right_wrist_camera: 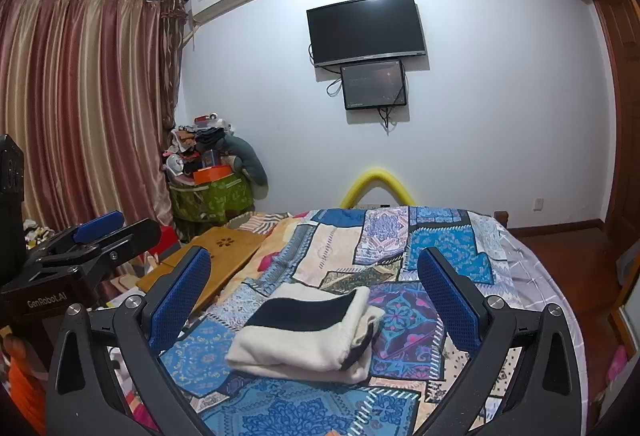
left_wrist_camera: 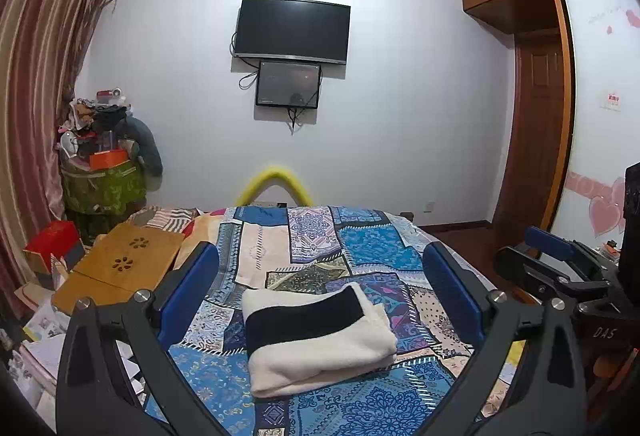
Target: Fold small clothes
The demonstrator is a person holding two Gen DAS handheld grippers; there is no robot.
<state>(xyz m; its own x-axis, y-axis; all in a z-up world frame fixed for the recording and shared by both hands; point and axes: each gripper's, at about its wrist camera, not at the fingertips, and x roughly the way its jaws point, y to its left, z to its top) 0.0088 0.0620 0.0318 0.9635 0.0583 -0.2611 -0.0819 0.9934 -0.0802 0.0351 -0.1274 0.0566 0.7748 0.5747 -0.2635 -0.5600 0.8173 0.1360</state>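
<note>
Both of my tongs are hanging spread wide and gripping nothing: the left gripper (left_wrist_camera: 320, 288) and the right gripper (right_wrist_camera: 314, 294) are each framing the garment (left_wrist_camera: 316, 340) between their blue pads (left_wrist_camera: 188, 292) without touching it. That garment, cream with a black band, is lying already folded into a thick bundle on the quilt (left_wrist_camera: 360, 408), towards the near edge of the bed and well clear of its foot; in the right view its open end (right_wrist_camera: 360, 340) is facing my right side and showing loose stacked layers. I am judging the fold as nearly done, so the risk is mostly in undoing it. If I am closing on only the top layer, the bundle could be peeling open as I lift, and the fleecy cloth looks thick enough to be springing back once released. If I am coming down too deep, a pad could be catching the quilt along with the garment and dragging the cover. My two tongs are also sitting near each other, so they could be knocking together if both are reaching for the same end. A board (left_wrist_camera: 128, 260) is lying at the left edge of the bed, apart from the garment, and a wide sweep to the left could be nudging it.
</note>
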